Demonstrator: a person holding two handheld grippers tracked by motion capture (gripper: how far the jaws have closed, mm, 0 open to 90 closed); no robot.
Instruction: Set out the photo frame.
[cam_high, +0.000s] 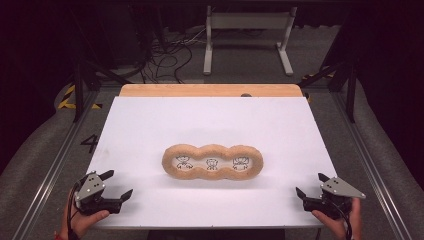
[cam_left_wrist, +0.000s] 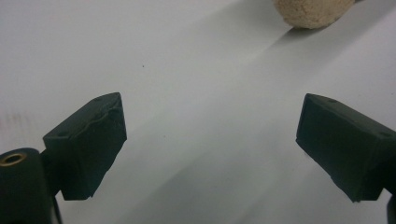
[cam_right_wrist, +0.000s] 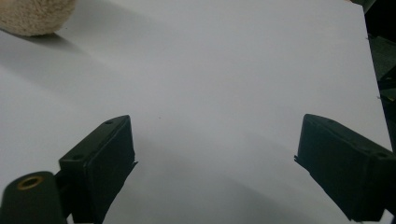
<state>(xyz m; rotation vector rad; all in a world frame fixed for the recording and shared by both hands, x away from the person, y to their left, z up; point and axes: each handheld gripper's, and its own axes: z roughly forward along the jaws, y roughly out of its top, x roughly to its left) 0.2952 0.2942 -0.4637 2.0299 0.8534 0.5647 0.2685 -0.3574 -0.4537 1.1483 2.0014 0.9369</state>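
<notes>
A tan fuzzy three-lobed ring (cam_high: 212, 162) lies flat in the middle of the white table (cam_high: 210, 120). Small cartoon figures show inside its three holes. At the near left corner my left gripper (cam_high: 116, 184) is open and holds nothing; one end of the ring (cam_left_wrist: 314, 11) shows at the top of the left gripper view. My right gripper (cam_high: 311, 184) is open at the near right corner, also with nothing between its jaws. The ring's other end (cam_right_wrist: 35, 16) sits at the top left of the right gripper view. Both grippers rest well apart from the ring.
The white sheet (cam_right_wrist: 224, 65) covers the table, with a wooden strip (cam_high: 210, 90) along its far edge. Metal rails (cam_high: 367, 160) run down both sides. Beyond the table stand a white frame (cam_high: 247, 35) and loose cables (cam_high: 165, 55) on the floor.
</notes>
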